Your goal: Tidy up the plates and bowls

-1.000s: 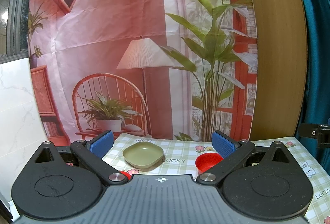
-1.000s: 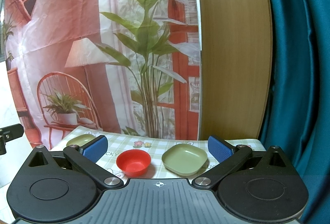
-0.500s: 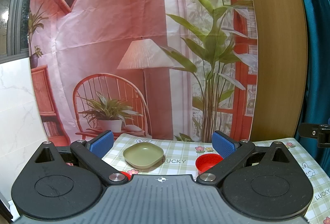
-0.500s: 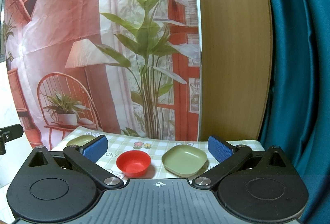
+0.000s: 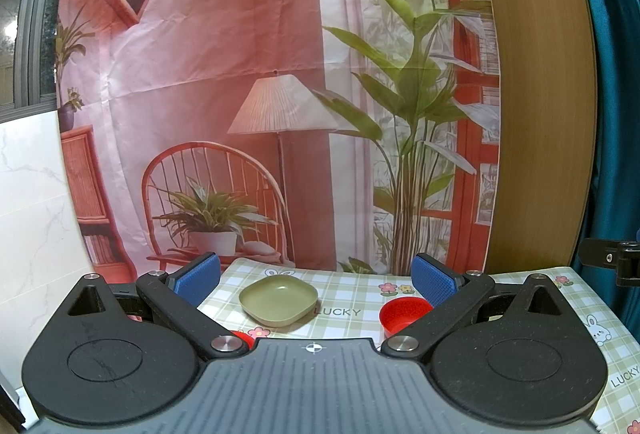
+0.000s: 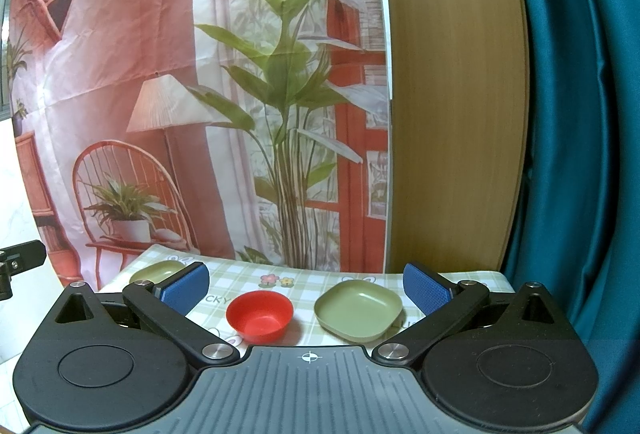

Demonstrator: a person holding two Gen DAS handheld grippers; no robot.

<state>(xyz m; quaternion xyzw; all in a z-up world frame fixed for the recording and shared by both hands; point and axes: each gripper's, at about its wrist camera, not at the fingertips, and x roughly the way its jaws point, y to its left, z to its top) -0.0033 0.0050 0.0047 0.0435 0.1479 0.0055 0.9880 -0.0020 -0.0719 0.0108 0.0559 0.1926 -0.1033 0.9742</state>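
Observation:
In the left wrist view, a green square plate (image 5: 279, 300) lies on the checked tablecloth (image 5: 352, 290), ahead of my open, empty left gripper (image 5: 316, 278). A red bowl (image 5: 404, 314) sits by its right finger, and a second red item (image 5: 242, 337) peeks out behind its left arm. In the right wrist view, my right gripper (image 6: 306, 288) is open and empty above the table. The red bowl (image 6: 260, 315) and another green plate (image 6: 358, 308) lie between its fingers. The first green plate (image 6: 156, 271) shows at far left.
A printed backdrop (image 5: 280, 94) hangs behind the table. A wooden panel (image 6: 452, 94) and teal curtain (image 6: 580, 154) stand at the right. A white marble wall (image 5: 32, 214) is at the left. The other gripper's edge shows in the right wrist view (image 6: 18, 260).

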